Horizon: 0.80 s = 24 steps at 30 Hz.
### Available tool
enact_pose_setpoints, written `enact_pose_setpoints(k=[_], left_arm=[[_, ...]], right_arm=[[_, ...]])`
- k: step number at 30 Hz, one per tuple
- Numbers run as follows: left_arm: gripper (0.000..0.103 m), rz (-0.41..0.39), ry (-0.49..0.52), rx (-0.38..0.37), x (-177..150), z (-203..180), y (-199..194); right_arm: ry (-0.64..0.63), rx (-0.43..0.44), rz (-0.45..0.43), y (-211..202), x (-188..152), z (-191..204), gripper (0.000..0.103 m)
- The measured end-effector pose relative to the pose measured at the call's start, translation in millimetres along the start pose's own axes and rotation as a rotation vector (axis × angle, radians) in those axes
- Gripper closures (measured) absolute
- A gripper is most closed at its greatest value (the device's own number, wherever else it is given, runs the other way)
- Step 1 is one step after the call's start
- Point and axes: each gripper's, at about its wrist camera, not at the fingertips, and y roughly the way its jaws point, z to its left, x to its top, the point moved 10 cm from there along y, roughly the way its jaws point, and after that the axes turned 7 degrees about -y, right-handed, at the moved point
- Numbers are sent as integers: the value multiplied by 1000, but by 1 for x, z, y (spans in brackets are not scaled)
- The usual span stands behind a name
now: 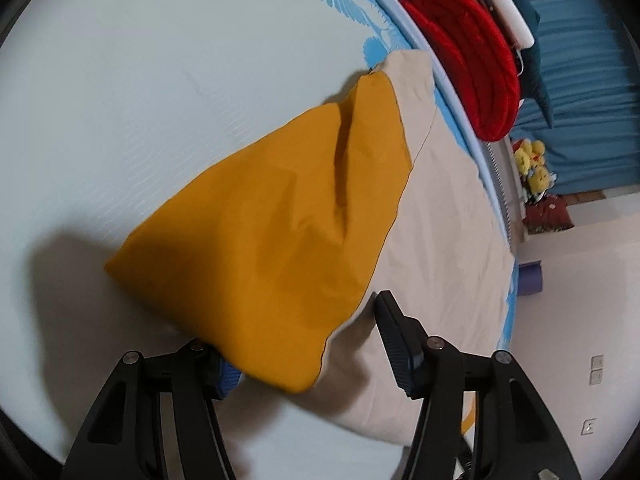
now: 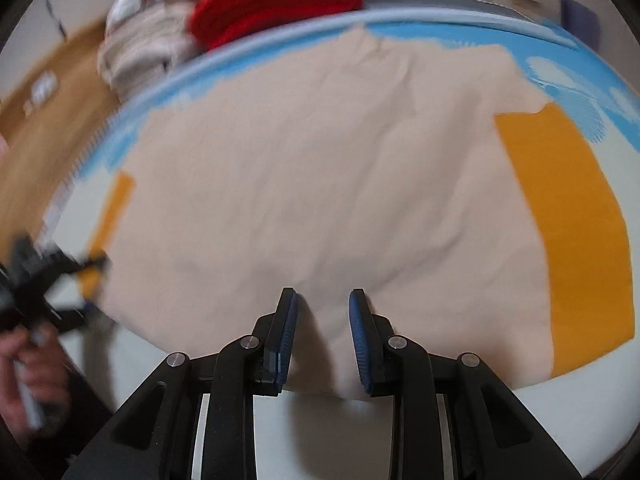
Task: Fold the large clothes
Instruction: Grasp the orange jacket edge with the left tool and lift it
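Jaws apart, right gripper (image 2: 323, 336) straddling garment (image 2: 320, 184) edge.

The left hand-held gripper (image 1: 304, 356) has matte black angular plastic arms with triangular cut-outs, round silver screws at the joints, and ribbed blue pads (image 1: 394, 344). The right hand-held gripper (image 2: 323, 340) matches. A bare-skinned hand (image 2: 28, 372) shows, blurred.

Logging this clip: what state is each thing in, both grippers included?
Garment: spread flat on the bed, one orange sleeve folded over.
Left hand-held gripper: open, orange sleeve lying across one finger.
Right hand-held gripper: open over the hem.
Red blanket: folded.
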Motion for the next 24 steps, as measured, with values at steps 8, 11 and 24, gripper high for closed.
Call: enact_pose_setpoints(k=[8,11,24], left_arm=[[87,-26,-8,-51,11,-14,6],[91,-52,68,-39,10,-36,-8],[93,-187,535,137,7,-85,-152]], right_arm=[[0,-36,1,-1,-1,-5,75],[-37,-74,-38,-12,9,3,75],[-57,-107,-125,-32,14,104,75]])
